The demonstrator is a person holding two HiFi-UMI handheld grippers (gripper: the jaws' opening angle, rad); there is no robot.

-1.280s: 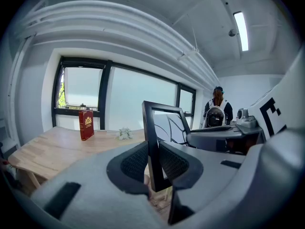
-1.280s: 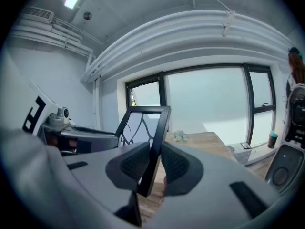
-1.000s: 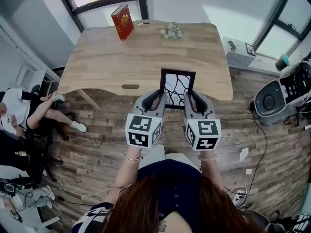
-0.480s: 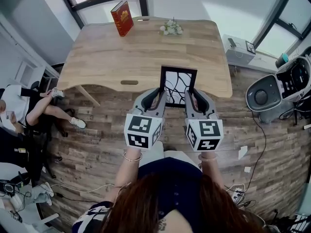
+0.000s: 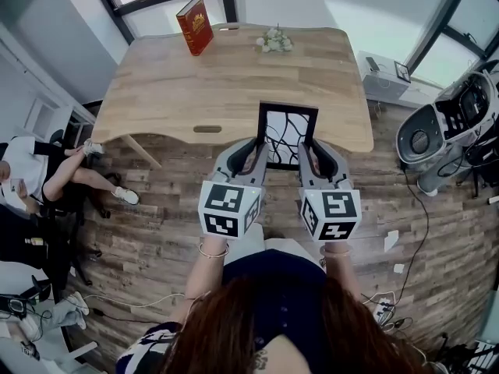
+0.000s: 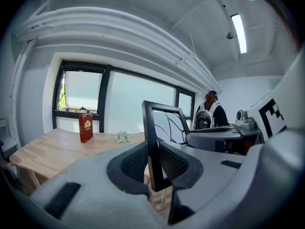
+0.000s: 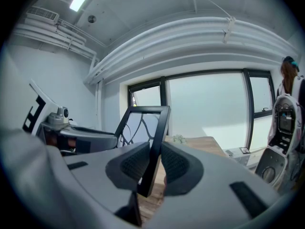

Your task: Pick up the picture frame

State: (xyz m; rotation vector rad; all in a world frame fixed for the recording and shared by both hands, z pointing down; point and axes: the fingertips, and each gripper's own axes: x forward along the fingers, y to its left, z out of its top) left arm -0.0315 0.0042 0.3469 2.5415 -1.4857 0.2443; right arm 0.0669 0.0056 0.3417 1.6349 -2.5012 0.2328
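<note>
A black picture frame point(image 5: 287, 133) with a white panel of black branching lines is held upright, lifted over the near edge of the wooden table point(image 5: 195, 84). My left gripper point(image 5: 258, 156) is shut on its left side bar point(image 6: 152, 147). My right gripper point(image 5: 307, 157) is shut on its right side bar point(image 7: 155, 151). In both gripper views the frame's edge sits pinched between the ribbed dark pads. The frame's lower edge is hidden behind the grippers in the head view.
A red book point(image 5: 195, 26) stands at the table's far left, and a small white flower bunch point(image 5: 274, 43) lies at the far middle. A seated person point(image 5: 39, 179) is at the left. Grey machines point(image 5: 444, 131) stand on the wooden floor at the right.
Both grippers and the frame have shifted slightly right and away, further over the table's near edge. Both stay shut on the frame.
</note>
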